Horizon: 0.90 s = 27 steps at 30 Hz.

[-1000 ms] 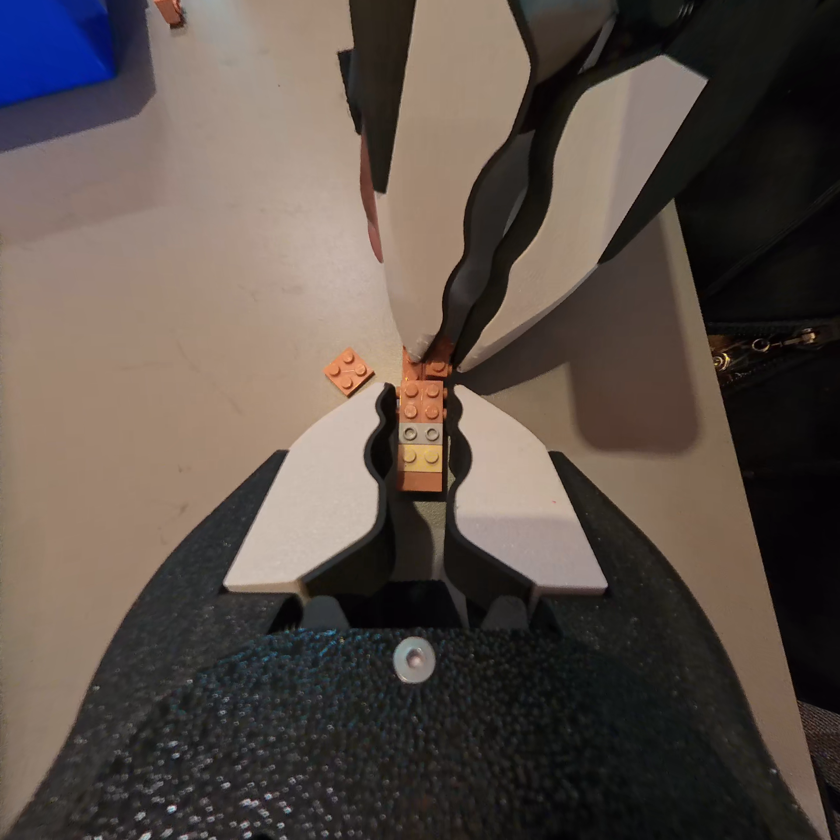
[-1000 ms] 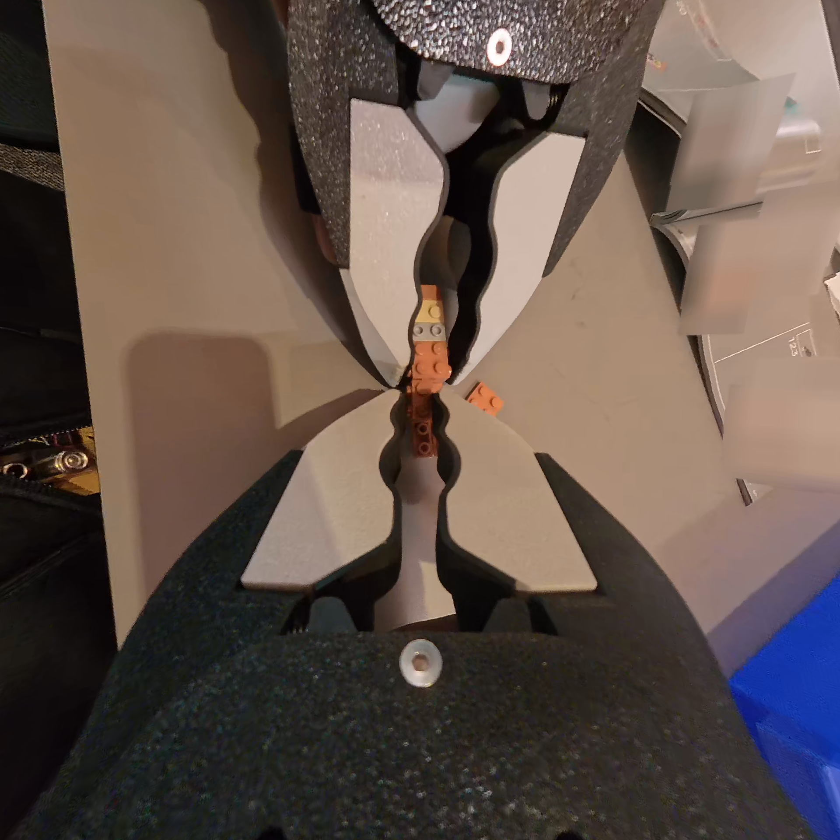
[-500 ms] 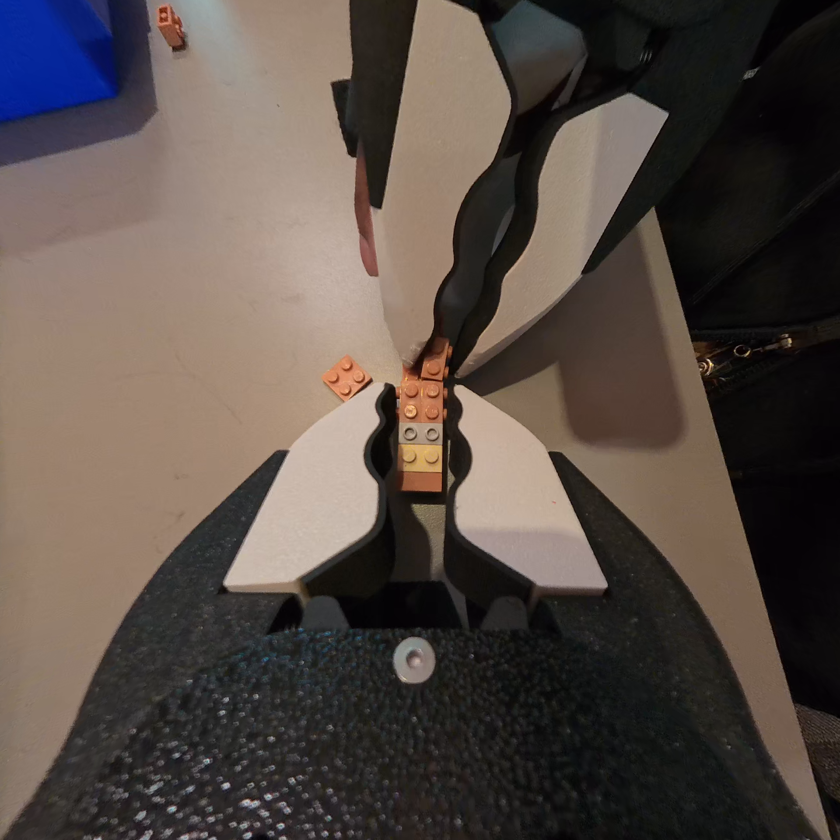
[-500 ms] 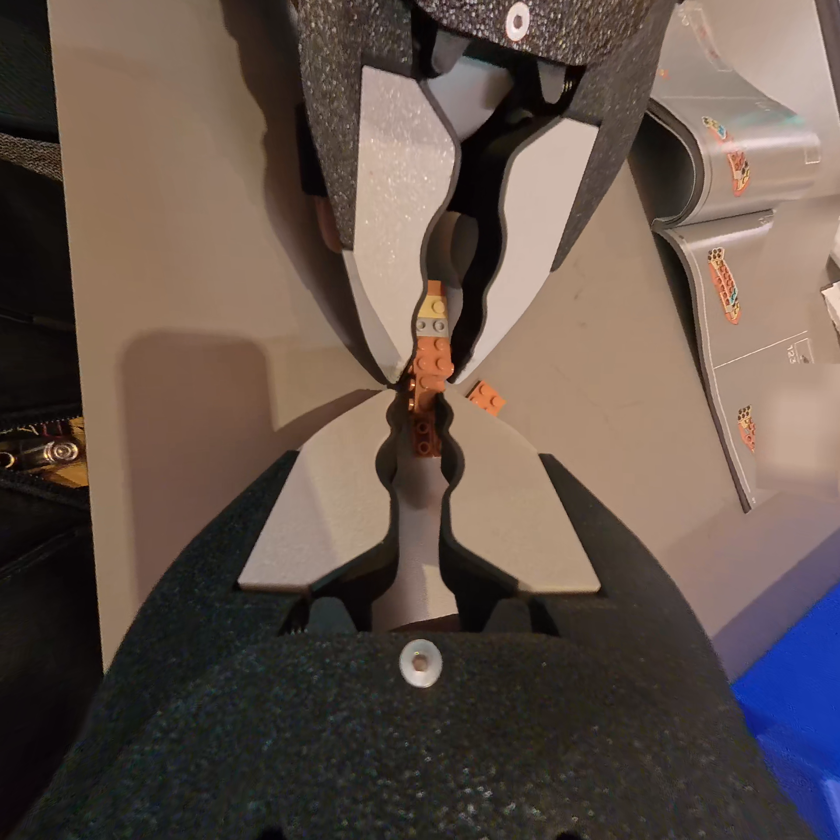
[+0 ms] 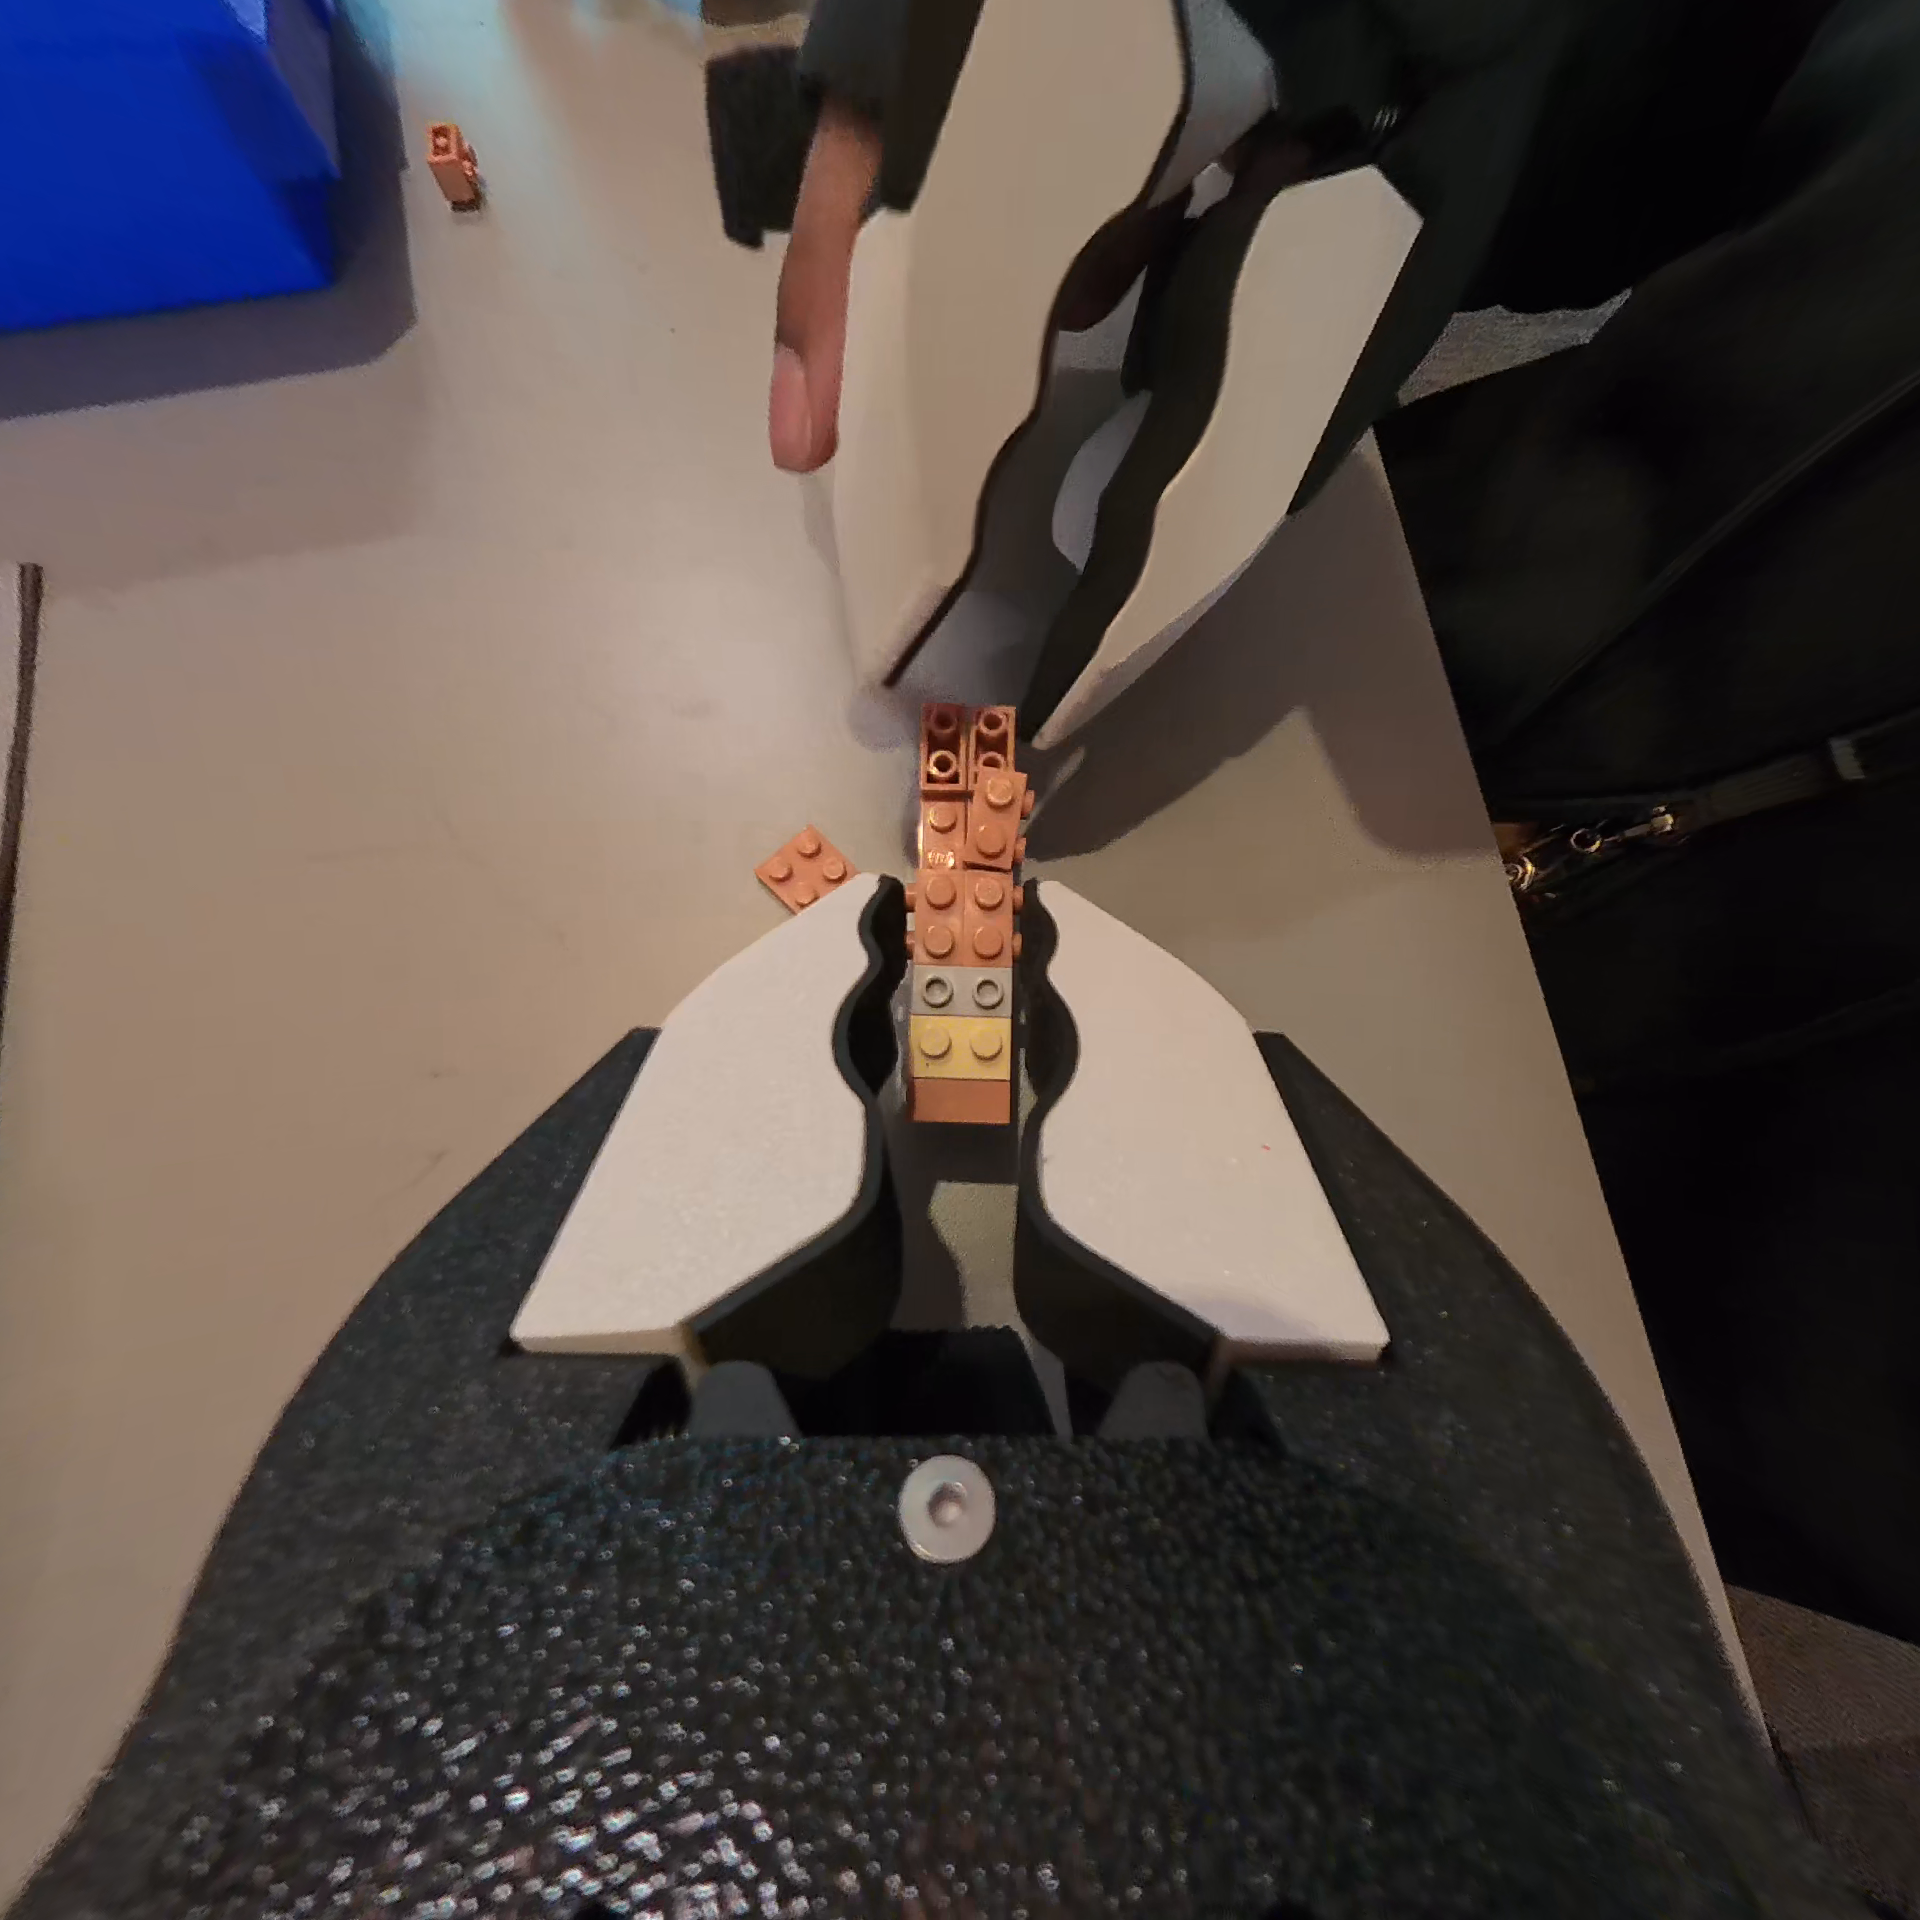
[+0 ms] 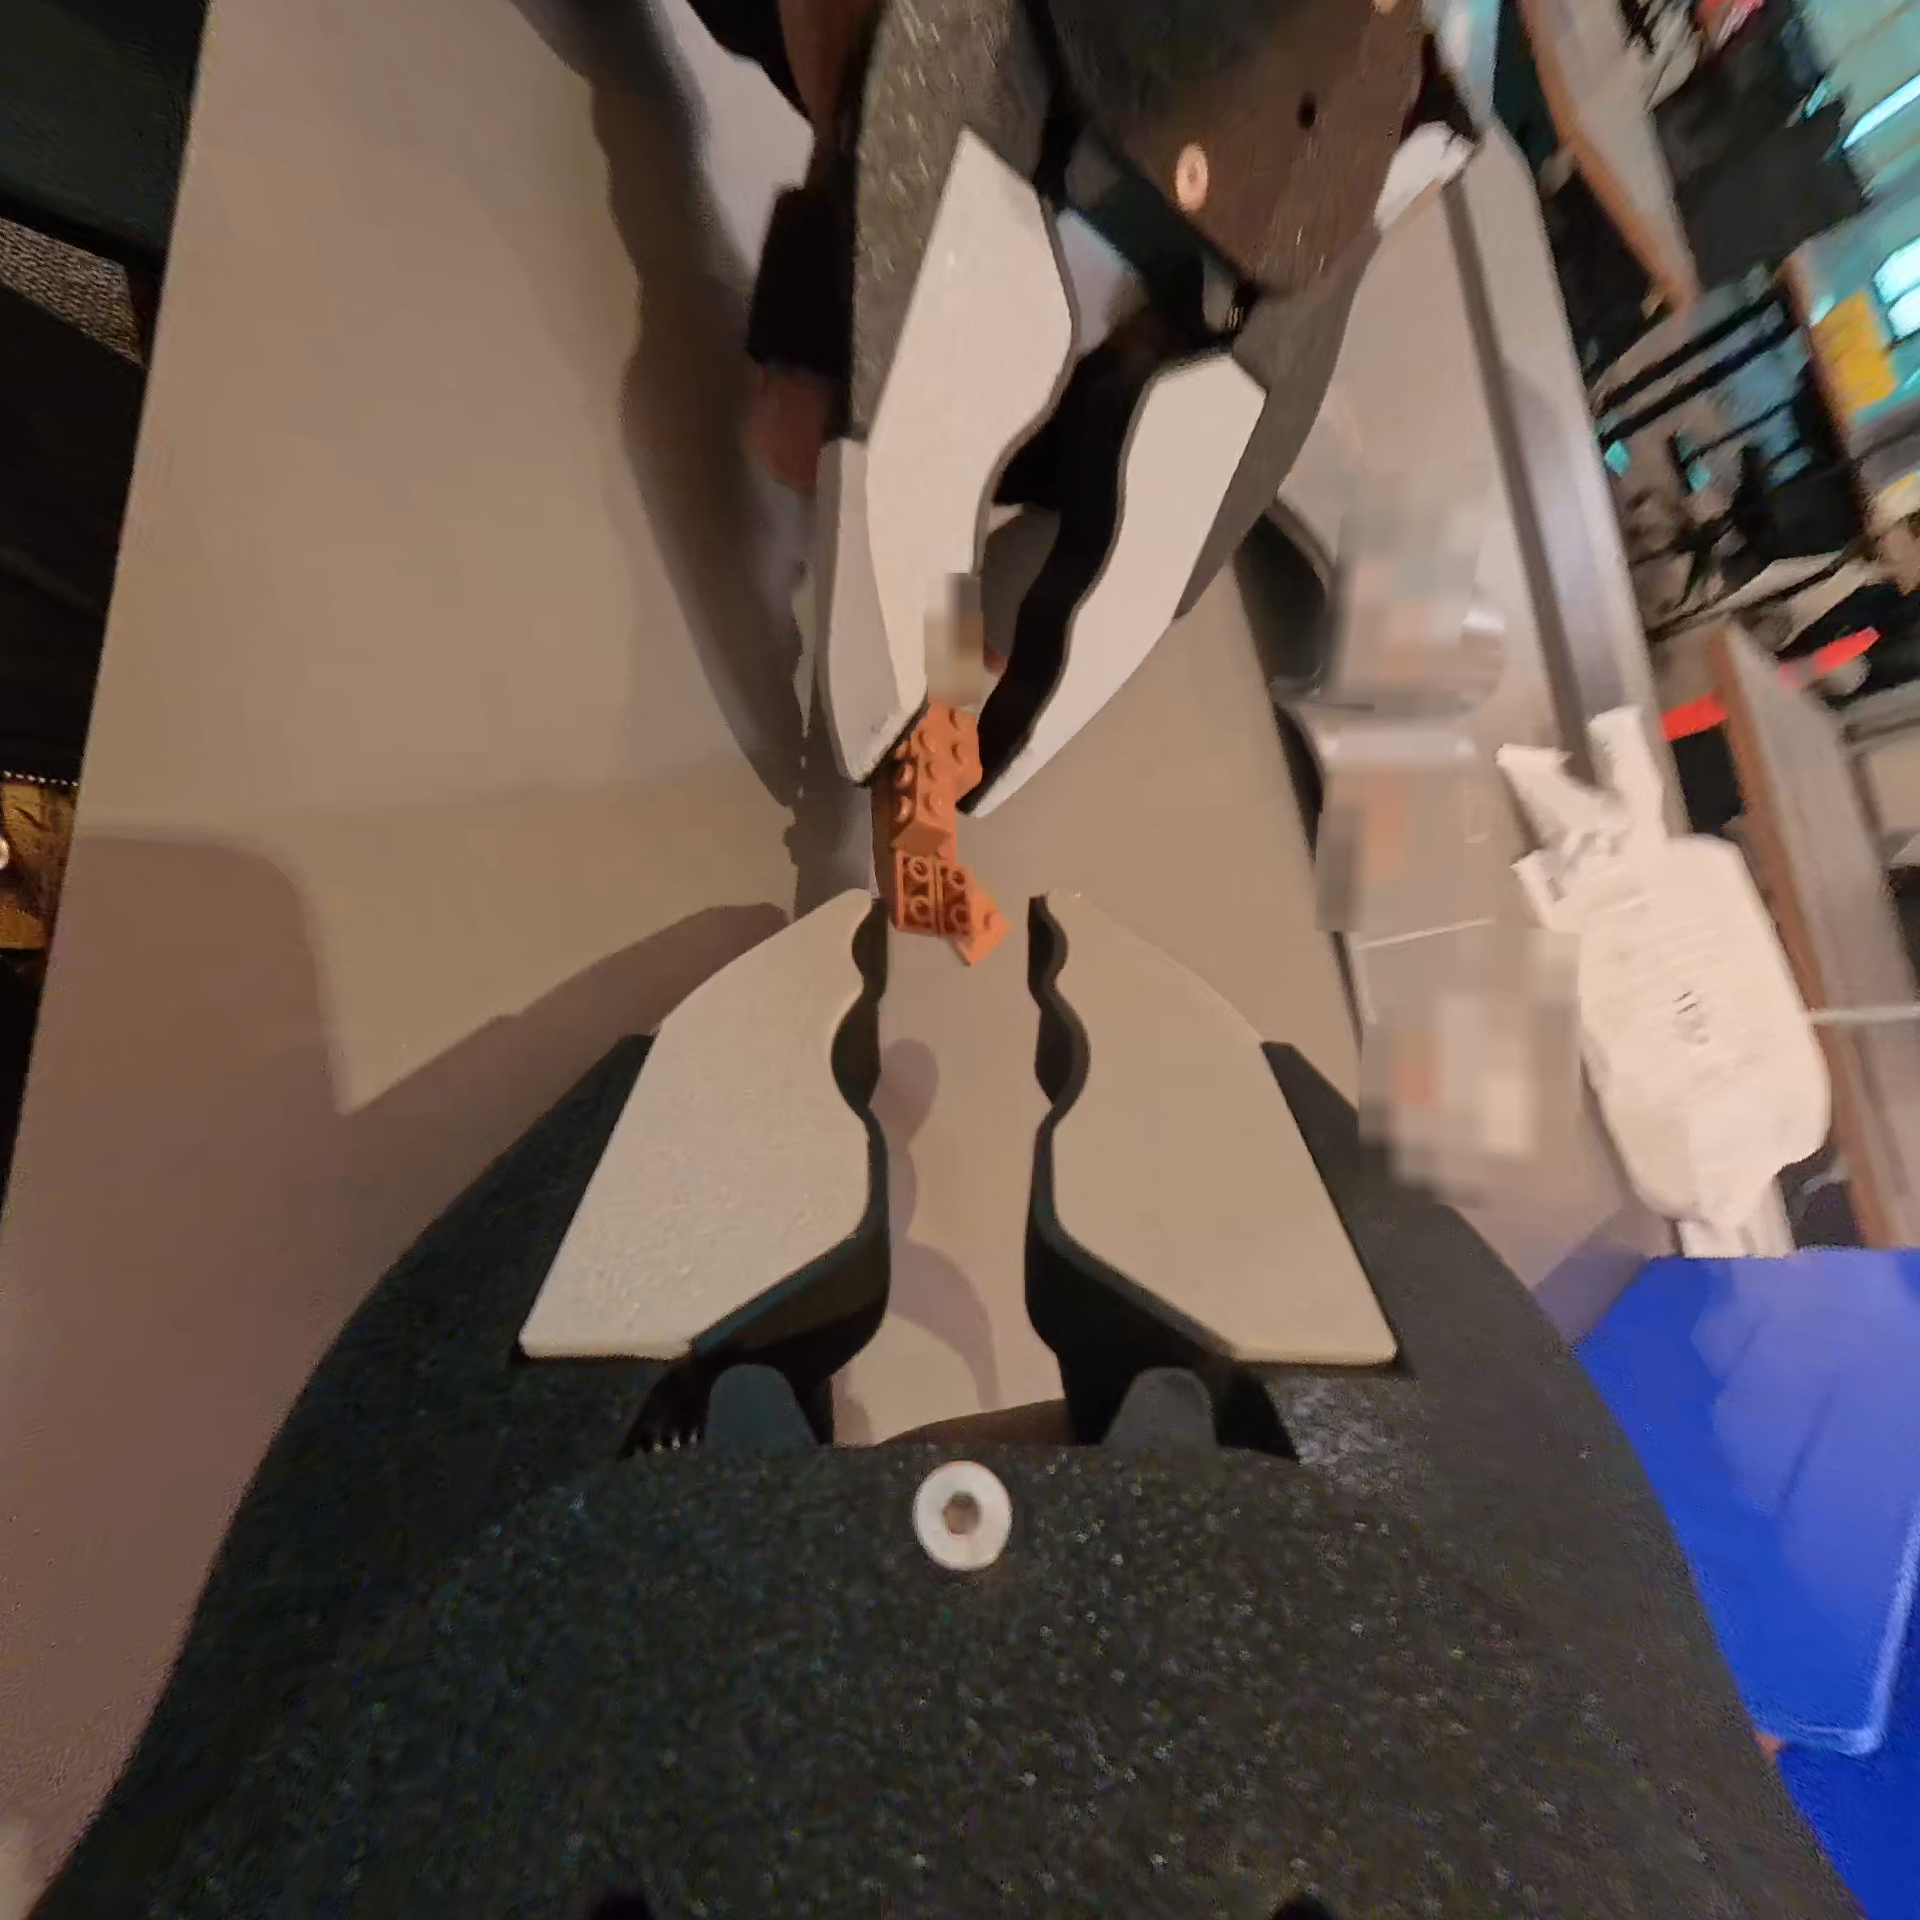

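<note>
Left gripper [image 5: 961,914] clamps an elongated assembly of orange, grey and yellow plastic studded bricks [image 5: 961,935]. Right gripper [image 6: 956,914] stands apart, bare, just beyond the assembly's free end, above a beige table [image 5: 416,727].

The right gripper [image 6: 956,914] has opened and drawn back from the brick stack [image 5: 961,935].

I can't make out any readable writing from either of my grippers' cameras. The sheets [image 6: 1455,790] at the right of the table [image 6: 468,520] are covered by blurred patches. The signs [image 6: 1860,343] in the background are smeared.
</note>
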Each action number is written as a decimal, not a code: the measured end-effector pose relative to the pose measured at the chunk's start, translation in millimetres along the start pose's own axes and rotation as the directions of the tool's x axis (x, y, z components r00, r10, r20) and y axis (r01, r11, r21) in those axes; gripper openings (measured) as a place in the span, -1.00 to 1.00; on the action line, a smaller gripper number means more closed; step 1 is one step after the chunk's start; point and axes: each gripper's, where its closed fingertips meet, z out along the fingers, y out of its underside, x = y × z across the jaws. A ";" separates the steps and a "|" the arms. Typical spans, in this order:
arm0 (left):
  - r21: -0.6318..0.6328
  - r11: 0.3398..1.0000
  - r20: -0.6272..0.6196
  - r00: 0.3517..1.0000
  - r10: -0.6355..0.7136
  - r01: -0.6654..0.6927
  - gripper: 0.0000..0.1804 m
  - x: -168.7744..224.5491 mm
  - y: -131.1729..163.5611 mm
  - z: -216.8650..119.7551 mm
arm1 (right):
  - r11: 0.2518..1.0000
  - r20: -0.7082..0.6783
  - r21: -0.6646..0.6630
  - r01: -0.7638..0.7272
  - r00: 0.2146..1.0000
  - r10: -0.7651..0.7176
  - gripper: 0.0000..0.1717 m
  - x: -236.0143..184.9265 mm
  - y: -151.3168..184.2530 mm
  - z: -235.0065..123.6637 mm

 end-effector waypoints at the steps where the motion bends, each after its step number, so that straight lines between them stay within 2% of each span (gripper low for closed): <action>1: 0.000 1.000 0.002 1.000 -0.002 0.002 -0.77 -0.6 0.1 -0.4 | 0.999 -0.010 0.026 0.032 0.999 -0.032 -0.72 0.0 -4.1 -1.7; 8: -0.006 1.000 -0.001 1.000 -0.011 0.011 -0.77 -1.5 1.8 -0.3 | 0.985 0.012 0.118 0.125 0.992 -0.128 -0.80 -14.7 -23.7 -3.0; 16: -0.004 1.000 0.003 1.000 -0.004 0.004 -0.77 -1.1 1.0 -1.2 | 0.989 0.018 0.071 0.130 0.991 -0.132 -0.80 -16.9 -18.1 6.6; 27: -0.002 1.000 0.001 1.000 0.013 -0.013 -0.77 0.0 0.4 -1.1 | 0.989 0.025 0.075 0.125 0.992 -0.127 -0.80 -17.8 -17.7 6.3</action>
